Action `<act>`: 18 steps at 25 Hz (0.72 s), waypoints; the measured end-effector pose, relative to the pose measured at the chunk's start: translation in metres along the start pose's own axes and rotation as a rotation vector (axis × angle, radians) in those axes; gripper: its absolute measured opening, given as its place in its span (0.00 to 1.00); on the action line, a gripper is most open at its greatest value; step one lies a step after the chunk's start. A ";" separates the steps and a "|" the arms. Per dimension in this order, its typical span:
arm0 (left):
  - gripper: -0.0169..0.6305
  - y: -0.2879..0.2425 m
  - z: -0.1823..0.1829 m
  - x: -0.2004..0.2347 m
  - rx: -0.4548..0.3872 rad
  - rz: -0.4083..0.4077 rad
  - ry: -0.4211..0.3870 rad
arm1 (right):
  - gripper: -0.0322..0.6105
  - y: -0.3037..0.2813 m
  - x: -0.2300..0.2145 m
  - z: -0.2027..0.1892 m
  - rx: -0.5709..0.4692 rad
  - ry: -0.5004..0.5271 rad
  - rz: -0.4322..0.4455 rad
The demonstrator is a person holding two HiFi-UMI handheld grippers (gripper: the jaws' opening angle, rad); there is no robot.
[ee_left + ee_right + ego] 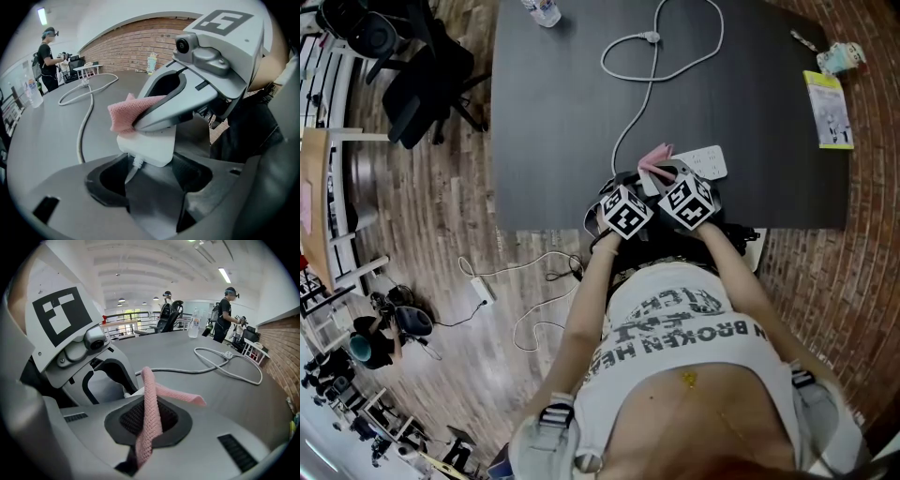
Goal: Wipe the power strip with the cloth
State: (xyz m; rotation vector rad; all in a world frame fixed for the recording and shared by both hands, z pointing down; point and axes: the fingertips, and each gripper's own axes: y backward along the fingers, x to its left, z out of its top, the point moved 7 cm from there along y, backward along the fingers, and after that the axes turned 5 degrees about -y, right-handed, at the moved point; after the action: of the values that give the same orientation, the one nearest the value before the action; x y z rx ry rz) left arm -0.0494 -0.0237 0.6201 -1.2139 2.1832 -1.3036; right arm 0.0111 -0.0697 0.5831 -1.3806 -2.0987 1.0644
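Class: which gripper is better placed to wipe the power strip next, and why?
Right. The right gripper grips the cloth, lying on the power strip; the left gripper holds the strip's corded end.

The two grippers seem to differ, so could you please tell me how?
The left gripper clamps the cable end of the white power strip; the right gripper pinches the pink cloth. The left gripper's jaws stand wide around it; the right gripper's are nearly together. Both sit at the table edge.
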 end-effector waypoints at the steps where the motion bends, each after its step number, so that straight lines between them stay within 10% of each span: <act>1: 0.46 0.000 0.000 0.000 0.001 0.000 0.000 | 0.08 0.001 -0.001 -0.001 0.001 -0.006 -0.003; 18: 0.46 0.001 0.000 -0.002 0.008 0.004 -0.007 | 0.08 0.019 -0.022 -0.017 0.013 -0.056 -0.083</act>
State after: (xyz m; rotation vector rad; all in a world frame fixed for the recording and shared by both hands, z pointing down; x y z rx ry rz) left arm -0.0489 -0.0221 0.6193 -1.2083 2.1729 -1.3027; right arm 0.0436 -0.0793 0.5806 -1.2597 -2.1652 1.0927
